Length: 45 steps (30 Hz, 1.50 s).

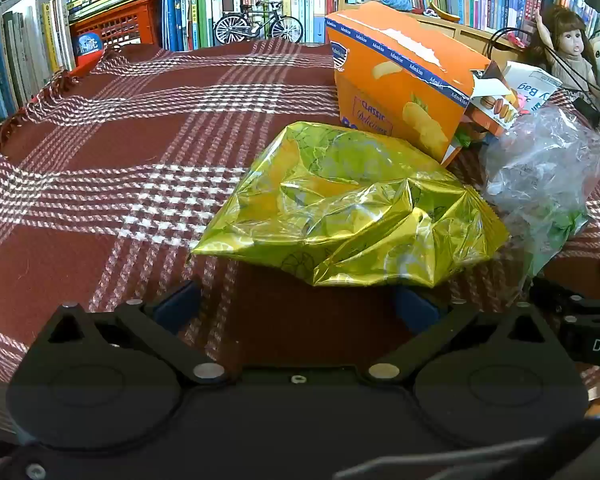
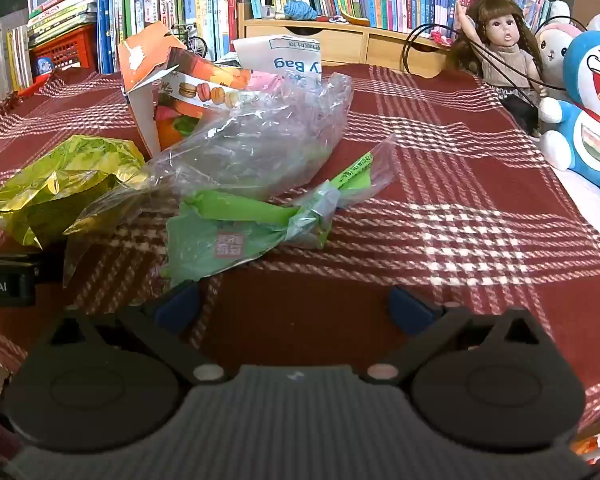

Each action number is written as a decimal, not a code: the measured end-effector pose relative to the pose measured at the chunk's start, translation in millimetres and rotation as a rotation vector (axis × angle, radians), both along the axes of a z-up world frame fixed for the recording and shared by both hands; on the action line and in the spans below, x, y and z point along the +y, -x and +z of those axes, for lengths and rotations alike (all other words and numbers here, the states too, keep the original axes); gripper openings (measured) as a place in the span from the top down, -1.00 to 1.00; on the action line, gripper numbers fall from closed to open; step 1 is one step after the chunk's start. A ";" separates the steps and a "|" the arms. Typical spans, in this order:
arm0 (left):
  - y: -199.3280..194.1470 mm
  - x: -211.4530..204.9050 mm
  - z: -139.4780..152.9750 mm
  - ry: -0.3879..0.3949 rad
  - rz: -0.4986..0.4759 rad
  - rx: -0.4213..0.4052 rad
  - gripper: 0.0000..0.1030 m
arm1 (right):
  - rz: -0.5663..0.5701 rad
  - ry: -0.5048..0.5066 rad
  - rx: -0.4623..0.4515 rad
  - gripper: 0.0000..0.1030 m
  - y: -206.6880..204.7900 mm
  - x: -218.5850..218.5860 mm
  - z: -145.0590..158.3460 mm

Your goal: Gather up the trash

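Left wrist view: plaid tablecloth (image 1: 100,184) carries the trash; a crumpled yellow foil bag (image 1: 348,208), lying crosswise, sits just beyond the left gripper (image 1: 296,304), jaws released, empty; right gripper (image 2: 296,304) likewise faces the green wrapper (image 2: 228,232).

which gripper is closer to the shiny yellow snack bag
Left. The left gripper sits open right below the yellow bag, almost at its near edge. The right gripper is open off to the bag's right, facing the green wrapper.
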<state>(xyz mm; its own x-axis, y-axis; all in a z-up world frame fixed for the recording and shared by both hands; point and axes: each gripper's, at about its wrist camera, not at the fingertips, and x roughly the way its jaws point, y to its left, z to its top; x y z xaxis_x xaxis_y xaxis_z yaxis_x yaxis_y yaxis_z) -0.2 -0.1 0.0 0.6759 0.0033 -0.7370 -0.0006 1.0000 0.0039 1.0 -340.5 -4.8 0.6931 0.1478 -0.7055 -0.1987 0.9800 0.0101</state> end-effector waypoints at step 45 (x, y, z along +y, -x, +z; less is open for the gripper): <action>-4.2 -0.2 -2.8 0.002 0.001 0.007 -1.00 | 0.000 0.000 -0.004 -1.00 0.9 0.0 0.1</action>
